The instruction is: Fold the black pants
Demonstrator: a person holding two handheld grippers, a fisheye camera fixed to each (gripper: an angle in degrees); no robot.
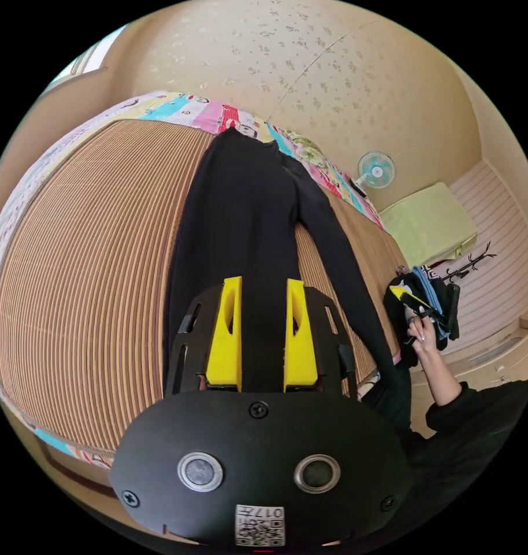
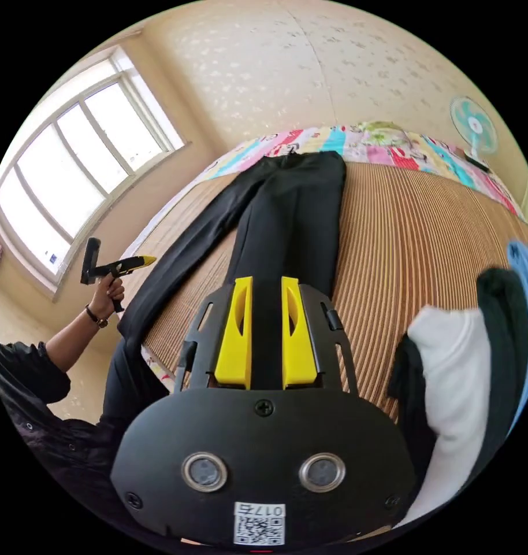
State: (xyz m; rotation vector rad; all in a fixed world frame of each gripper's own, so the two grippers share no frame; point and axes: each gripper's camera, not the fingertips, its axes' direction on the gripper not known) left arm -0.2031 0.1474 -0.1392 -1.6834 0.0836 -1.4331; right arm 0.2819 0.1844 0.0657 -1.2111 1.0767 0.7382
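The black pants (image 1: 241,219) lie flat on a ribbed bamboo mat (image 1: 90,260) on the bed, waist at the far end. One leg runs toward me; the other (image 1: 339,254) splays sideways and hangs over the bed's near edge. My left gripper (image 1: 264,283) hovers above the near leg, jaws apart and holding nothing. In the right gripper view the pants (image 2: 293,214) lie the same way, and my right gripper (image 2: 267,280) floats over them with a gap between its jaws. Each gripper also shows in the other's view, held up in a hand: the right gripper (image 1: 417,300), the left gripper (image 2: 116,266).
A pile of white, black and blue clothes (image 2: 454,370) sits on the mat at the right. A colourful sheet (image 2: 391,150) borders the mat. A fan (image 1: 375,169) stands by the wall, a window (image 2: 73,173) is on the left, and a coat rack (image 1: 472,263) stands beyond the bed.
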